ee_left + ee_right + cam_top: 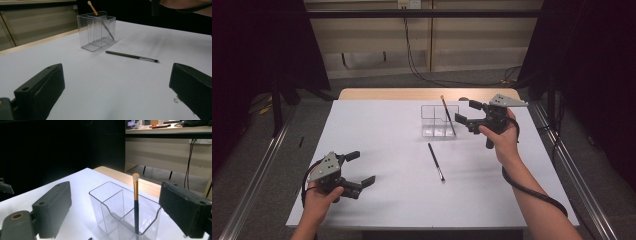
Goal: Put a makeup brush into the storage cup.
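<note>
Beside the organizer [439, 120], right gripper [466, 112] agape

Pretty dim room, black curtains [257, 45] hanging on both sides. Beige wall panels [472, 35] at the back with cables [412, 55] dangling to a grey floor [377, 82]. Metal rails [254, 180] run alongside the white-topped table [377, 130].

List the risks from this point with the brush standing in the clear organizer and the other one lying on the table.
1. The right gripper, jaws open, hangs close beside the clear organizer; a nudge could slide or tip this light box.
2. The standing brush leans on the rim with its head well above it, so a passing jaw may knock it out.
3. The brush on the table is thin and lies flat; the open left gripper may slip off it or roll it away.
</note>
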A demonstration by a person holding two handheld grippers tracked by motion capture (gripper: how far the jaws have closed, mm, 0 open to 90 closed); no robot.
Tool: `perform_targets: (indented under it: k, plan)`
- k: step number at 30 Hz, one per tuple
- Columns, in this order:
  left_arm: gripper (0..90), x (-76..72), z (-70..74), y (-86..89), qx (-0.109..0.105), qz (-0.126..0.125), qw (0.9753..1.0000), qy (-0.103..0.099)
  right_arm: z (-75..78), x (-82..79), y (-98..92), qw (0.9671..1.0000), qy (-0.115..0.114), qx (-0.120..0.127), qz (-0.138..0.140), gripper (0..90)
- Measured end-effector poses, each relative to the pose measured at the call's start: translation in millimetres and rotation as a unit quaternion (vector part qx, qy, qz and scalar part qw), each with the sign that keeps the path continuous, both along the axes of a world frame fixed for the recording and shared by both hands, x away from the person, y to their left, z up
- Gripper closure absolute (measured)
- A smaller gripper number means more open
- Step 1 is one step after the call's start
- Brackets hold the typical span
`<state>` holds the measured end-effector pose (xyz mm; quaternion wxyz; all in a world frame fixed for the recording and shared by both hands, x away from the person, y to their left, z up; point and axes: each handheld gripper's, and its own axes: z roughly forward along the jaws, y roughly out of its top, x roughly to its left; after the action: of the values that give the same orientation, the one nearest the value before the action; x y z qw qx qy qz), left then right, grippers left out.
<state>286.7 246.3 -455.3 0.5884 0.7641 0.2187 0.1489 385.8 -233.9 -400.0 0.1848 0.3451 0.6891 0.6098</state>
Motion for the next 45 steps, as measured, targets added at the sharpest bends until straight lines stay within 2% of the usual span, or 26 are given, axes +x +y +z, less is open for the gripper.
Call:
perform_targets:
  k: [12,17,33,45]
  plan:
    - [0.0,-0.5,0.3,-0.3,-0.002,0.001,1.0,-0.001,-7.9,-12.2,-8.2,0.9999,0.0,-0.005,0.01,5.5]
    - [0.0,-0.4,0.3,-0.3,0.001,0.0,1.0,-0.001,-10.2,-17.7,-12.1,0.9997,-0.007,-0.006,0.023,2.7]
    - [0.0,-1.1,0.8,-0.6,-0.002,0.002,1.0,0.0,-17.9,-37.2,-18.2,0.9992,-0.015,-0.009,0.035,2.4]
    - [0.0,-0.9,0.6,-0.8,0.0,0.002,1.0,-0.001,-26.0,-48.4,-24.3,0.9993,-0.012,-0.012,0.034,2.2]
